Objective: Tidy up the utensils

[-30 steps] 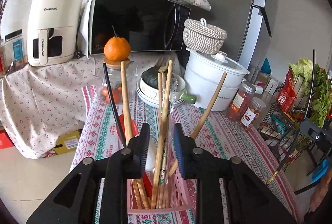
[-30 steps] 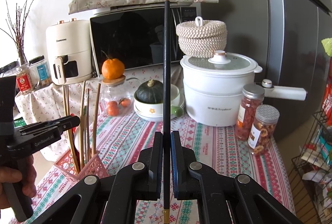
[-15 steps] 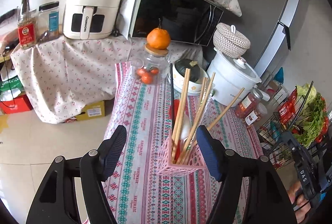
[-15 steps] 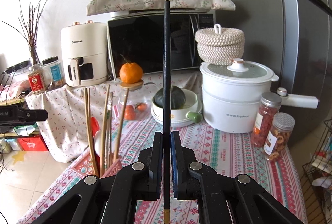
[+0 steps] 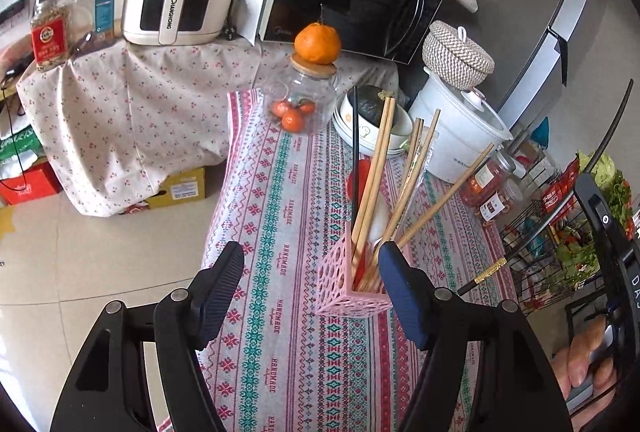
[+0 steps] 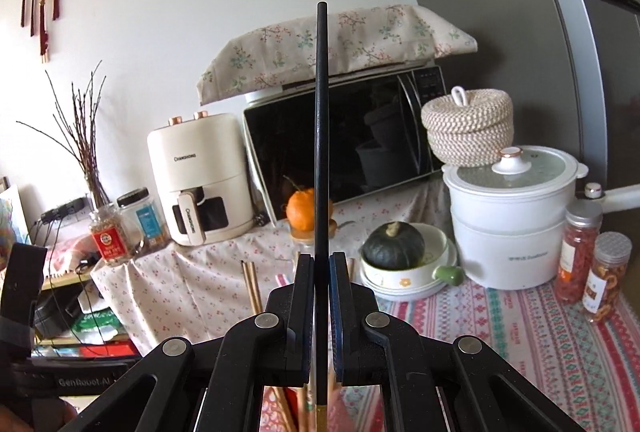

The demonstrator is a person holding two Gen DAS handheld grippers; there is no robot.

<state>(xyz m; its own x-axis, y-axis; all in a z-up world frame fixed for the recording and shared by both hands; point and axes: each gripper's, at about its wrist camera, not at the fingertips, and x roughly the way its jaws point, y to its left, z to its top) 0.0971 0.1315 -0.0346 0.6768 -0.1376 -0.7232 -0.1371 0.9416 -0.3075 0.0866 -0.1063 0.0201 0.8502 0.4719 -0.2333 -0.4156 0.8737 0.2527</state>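
We hold the black chopstick (image 6: pixel 321 160) clenched in our right gripper (image 6: pixel 320 272), its long axis upright, gold-banded end down, seemingly over the pink holder (image 5: pixel 347 286), though blur there leaves this unsure. Our left gripper (image 5: pixel 312 272) has just been opening; its jaws stand released, empty, before the holder, which stands near the table's (image 5: pixel 280 352) front edge with wooden chopsticks (image 5: pixel 374 172) fanning upward.

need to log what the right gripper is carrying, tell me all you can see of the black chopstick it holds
The black chopstick is a thin, straight, dark stick with a gold band at its lower end. The right gripper is shut on its lower part, holding it roughly upright. Its gold end hangs just above the pink basket; only the gripper visibly touches it.
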